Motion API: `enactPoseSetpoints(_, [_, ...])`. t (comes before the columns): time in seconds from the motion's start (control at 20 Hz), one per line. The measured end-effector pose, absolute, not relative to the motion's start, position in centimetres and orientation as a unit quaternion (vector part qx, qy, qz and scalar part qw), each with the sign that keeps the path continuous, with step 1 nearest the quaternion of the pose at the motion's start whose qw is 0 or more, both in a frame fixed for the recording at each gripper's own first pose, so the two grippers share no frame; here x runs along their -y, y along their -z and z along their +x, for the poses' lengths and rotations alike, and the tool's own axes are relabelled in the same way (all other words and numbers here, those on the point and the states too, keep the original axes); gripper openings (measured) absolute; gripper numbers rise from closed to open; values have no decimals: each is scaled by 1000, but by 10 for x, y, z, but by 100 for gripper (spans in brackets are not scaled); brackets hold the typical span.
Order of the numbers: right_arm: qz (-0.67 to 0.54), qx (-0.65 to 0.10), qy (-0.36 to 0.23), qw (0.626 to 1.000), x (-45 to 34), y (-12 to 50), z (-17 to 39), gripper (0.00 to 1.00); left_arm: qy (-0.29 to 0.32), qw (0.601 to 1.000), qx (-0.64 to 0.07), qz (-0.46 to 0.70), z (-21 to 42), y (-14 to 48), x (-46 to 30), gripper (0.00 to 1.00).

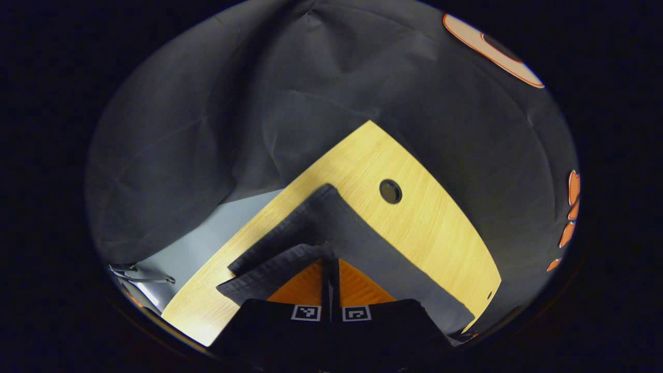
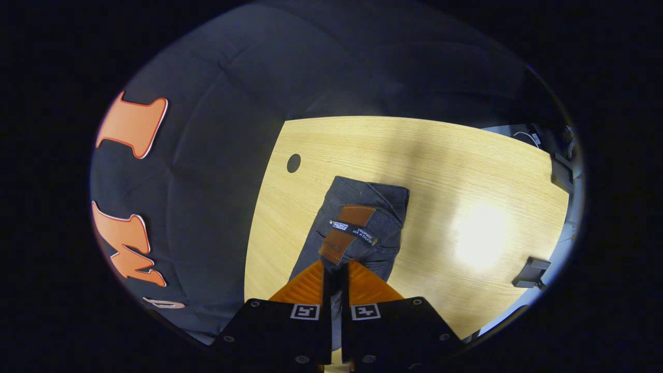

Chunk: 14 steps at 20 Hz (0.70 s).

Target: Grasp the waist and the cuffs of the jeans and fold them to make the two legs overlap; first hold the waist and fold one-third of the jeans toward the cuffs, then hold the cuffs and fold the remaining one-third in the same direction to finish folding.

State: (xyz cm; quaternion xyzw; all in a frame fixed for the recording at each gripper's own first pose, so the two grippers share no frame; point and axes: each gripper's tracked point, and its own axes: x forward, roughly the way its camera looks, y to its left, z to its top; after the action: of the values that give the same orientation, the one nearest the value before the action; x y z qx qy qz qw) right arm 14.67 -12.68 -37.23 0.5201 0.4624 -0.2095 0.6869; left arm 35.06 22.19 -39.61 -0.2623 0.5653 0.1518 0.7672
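The jeans (image 2: 362, 228) are dark grey with a brown patch (image 2: 348, 228); the table (image 2: 466, 171) is pale yellow woodgrain.

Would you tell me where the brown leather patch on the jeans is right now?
In the right gripper view, the leather patch lies on the jeans' waist, just beyond the right gripper, mid-table.

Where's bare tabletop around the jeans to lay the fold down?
Bare table lies between the jeans and the clamp at its edge. A thinner strip runs past the round hole. Both grippers crowd the denim.
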Motion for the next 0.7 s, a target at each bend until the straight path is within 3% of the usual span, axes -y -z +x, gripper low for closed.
enactPoseSetpoints(0.35, [517,-481,213,675,120,386,180,8,-155,774,-557,-257,387,407,-224,0])
enactPoseSetpoints(0.7, [519,-516,240,638,117,420,209,8,-175,777,-553,-244,414,428,-228,1])
